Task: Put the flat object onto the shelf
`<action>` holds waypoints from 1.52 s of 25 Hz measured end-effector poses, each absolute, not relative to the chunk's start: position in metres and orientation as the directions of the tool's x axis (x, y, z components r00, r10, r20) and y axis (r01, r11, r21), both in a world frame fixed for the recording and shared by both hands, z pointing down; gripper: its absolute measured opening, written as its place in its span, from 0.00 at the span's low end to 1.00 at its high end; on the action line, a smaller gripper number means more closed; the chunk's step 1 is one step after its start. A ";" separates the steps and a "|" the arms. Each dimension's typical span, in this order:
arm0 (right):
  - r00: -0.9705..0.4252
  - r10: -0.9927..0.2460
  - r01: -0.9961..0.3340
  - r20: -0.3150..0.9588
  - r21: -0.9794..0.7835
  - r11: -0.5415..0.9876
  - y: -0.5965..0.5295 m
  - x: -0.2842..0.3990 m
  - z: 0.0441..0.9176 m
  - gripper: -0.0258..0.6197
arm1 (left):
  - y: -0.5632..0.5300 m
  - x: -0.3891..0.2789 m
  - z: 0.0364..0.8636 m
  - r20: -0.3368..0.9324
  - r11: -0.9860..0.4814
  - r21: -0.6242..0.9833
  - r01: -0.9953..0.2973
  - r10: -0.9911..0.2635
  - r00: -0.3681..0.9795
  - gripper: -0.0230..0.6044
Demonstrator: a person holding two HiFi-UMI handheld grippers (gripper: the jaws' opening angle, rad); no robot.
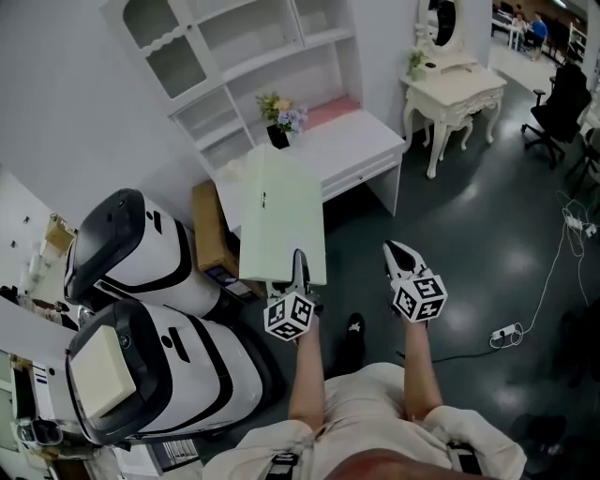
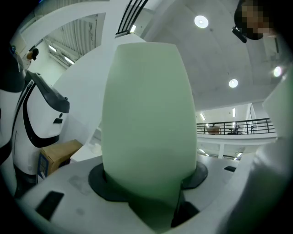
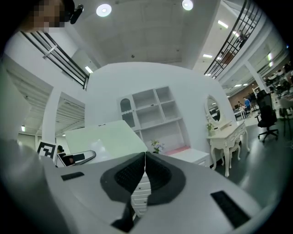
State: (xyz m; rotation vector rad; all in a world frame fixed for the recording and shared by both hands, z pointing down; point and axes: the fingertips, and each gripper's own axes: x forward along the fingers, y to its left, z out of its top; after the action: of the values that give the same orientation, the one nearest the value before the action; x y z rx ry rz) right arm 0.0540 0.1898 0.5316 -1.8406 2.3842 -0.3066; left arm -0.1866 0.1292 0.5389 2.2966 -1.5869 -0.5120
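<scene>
Grey-floored showroom, white desk-and-shelf unit (image 1: 246, 56) against the wall. Pale green flat board (image 1: 281, 220) is in the air in front of the unit, not yet at any shelf. Left gripper (image 1: 298, 270) clamps the board's near edge. Right gripper (image 1: 397, 255), also short of the unit, has its jaws fully together, empty. Pick done; approach and placement left.

A white-and-black machine (image 1: 131, 253) stands at nine o'clock, a second machine (image 1: 178, 375) at seven o'clock with a cream pad (image 1: 101, 370) on its top. A cardboard box (image 1: 208, 230) sits beside the first. Flowers (image 1: 286, 112) in a dark pot (image 1: 277, 137) stand at twelve o'clock, a pink strip (image 1: 330, 112) beside them. A white dressing table (image 1: 459, 89) with an oval mirror (image 1: 443, 21) is at one o'clock, a black office chair (image 1: 561, 111) at two, a power strip (image 1: 506, 332) on the floor (image 1: 469, 234) at four.
</scene>
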 end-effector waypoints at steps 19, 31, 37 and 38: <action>-0.199 -0.977 -0.966 0.080 -0.186 0.181 0.030 0.137 0.528 0.15 | -0.052 -0.119 0.513 -0.183 -0.378 0.542 -0.751 -0.925 0.333 0.45; -0.102 -0.993 -0.982 0.056 -0.162 0.092 -0.020 0.189 0.513 0.15 | -0.138 -0.065 0.507 -0.201 -0.432 0.566 -0.702 -0.898 0.391 0.45; -0.089 -0.994 -0.982 0.062 -0.173 0.077 -0.050 0.187 0.519 0.15 | -0.167 -0.068 0.509 -0.201 -0.439 0.585 -0.682 -0.893 0.402 0.45; -0.087 -0.994 -0.981 0.061 -0.180 0.075 -0.053 0.187 0.520 0.15 | -0.169 -0.069 0.511 -0.199 -0.438 0.585 -0.683 -0.893 0.404 0.45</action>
State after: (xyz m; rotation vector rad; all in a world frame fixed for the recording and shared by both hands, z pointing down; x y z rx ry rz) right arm 0.1873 -0.0533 0.5202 -2.0683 2.2440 -0.2674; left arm -0.0690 -0.1690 0.5107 2.2524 -1.3502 -0.6924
